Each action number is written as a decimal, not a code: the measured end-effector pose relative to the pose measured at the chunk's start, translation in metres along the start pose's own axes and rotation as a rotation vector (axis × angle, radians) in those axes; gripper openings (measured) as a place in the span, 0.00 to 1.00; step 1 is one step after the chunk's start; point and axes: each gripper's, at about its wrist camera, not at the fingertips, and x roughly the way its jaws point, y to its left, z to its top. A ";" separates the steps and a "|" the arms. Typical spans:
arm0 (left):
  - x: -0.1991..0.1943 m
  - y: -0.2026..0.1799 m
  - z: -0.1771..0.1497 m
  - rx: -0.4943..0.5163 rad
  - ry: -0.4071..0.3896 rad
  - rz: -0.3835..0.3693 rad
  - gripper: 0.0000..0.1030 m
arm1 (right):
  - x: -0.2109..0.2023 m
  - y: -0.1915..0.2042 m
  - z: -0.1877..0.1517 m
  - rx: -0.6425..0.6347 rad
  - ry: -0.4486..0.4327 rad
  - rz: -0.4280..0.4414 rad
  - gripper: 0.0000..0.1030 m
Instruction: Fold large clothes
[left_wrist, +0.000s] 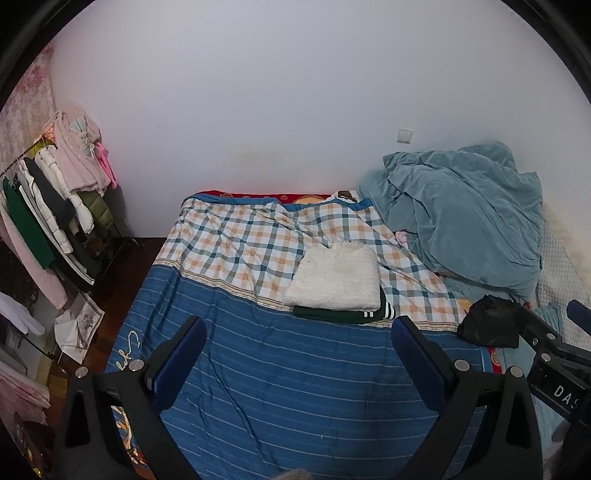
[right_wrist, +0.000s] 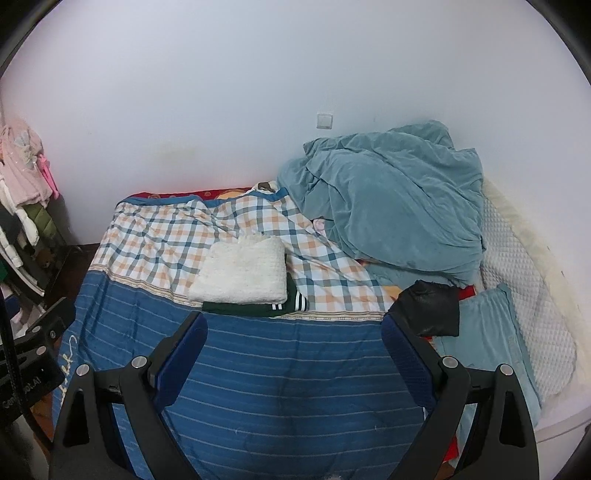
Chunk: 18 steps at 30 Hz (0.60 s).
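We see a folded white sweater (left_wrist: 334, 278) stacked on a folded green garment (left_wrist: 345, 314), mid-bed where the plaid meets the blue stripes; most of the green piece is hidden, only its front edge and striped cuff show. Left gripper (left_wrist: 297, 363) and right gripper (right_wrist: 293, 360) both hang wide open, holding nothing, above bare striped bedspread (left_wrist: 280, 398). Crumpled black garment (right_wrist: 430, 310) lies near the right edge, partly behind a right finger (right_wrist: 404, 360); teal blanket (right_wrist: 391, 199) is heaped beyond it, clothes rack (left_wrist: 55, 206) off the left edge.

2 folded garments (left_wrist: 334, 284), 1 pillow (right_wrist: 491, 332)
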 end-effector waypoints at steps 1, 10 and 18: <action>-0.001 0.000 0.000 0.000 -0.004 0.004 0.99 | -0.001 0.000 -0.001 -0.003 0.000 0.002 0.94; -0.017 -0.003 -0.002 0.009 -0.053 0.035 1.00 | -0.013 -0.002 -0.008 0.007 -0.010 0.007 0.94; -0.021 0.000 -0.003 -0.008 -0.054 0.027 1.00 | -0.018 -0.004 -0.001 0.008 -0.028 0.019 0.94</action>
